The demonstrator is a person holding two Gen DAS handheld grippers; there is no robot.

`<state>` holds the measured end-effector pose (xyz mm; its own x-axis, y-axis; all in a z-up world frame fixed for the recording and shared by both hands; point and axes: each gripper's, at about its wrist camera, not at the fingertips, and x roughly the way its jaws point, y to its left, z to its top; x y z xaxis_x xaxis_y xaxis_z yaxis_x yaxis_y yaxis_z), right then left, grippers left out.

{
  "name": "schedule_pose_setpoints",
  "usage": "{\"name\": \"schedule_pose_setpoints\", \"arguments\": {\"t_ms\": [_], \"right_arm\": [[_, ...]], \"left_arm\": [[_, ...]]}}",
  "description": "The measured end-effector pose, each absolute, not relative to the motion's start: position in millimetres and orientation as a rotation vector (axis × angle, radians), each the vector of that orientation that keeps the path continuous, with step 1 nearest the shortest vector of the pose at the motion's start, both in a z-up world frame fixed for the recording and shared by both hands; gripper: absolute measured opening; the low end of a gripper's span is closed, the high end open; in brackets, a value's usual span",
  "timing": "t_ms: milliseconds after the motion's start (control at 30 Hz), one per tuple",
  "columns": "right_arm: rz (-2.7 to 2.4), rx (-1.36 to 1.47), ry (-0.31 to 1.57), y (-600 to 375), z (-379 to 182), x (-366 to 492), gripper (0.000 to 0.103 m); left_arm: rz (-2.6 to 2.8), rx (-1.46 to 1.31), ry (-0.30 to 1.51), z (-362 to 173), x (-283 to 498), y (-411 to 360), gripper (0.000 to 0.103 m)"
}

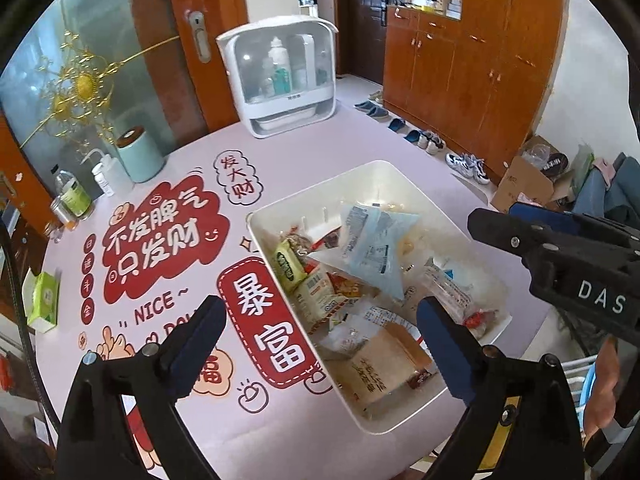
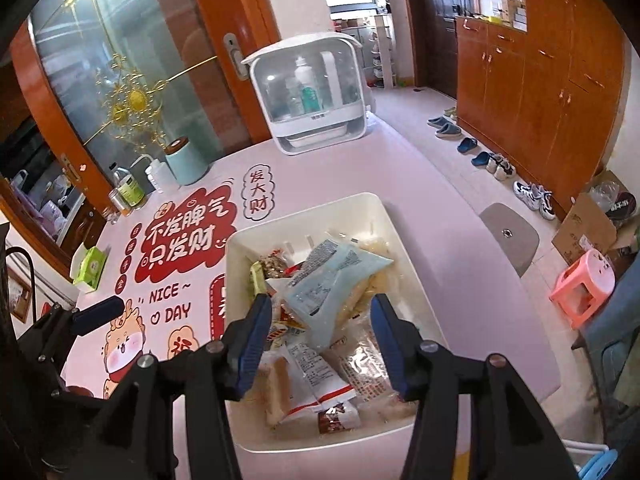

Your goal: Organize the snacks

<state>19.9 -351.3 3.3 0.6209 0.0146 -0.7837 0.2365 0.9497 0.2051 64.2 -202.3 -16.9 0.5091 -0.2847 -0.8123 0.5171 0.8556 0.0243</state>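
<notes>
A white bin [image 1: 276,204] [image 2: 240,248] full of snack packets sits on the pink table. A pale blue packet [image 1: 372,252] [image 2: 324,292] lies on top of the pile, with a green packet [image 1: 290,266] and a tan bread pack [image 1: 380,368] below it. My left gripper [image 1: 320,328] is open and empty above the bin's near left rim. My right gripper [image 2: 320,332] is open and empty above the bin's contents; in the left wrist view it shows at the right [image 1: 520,236].
A white cosmetics case [image 1: 280,80] [image 2: 312,96] stands at the table's far edge. A mint canister [image 1: 140,156], bottles [image 1: 74,196] and a green tissue box [image 1: 44,300] line the left side. Shoes, a cardboard box [image 2: 588,228] and a pink stool [image 2: 584,284] are on the floor at the right.
</notes>
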Motion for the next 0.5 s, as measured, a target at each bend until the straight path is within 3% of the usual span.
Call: {"name": "schedule_pose_setpoints", "arguments": {"t_ms": [500], "right_arm": [[-0.019, 0.26, 0.872, -312.3, 21.6, 2.5, 0.052]], "left_arm": [[-0.367, 0.201, 0.868, 11.9, 33.0, -148.9, 0.096]]}}
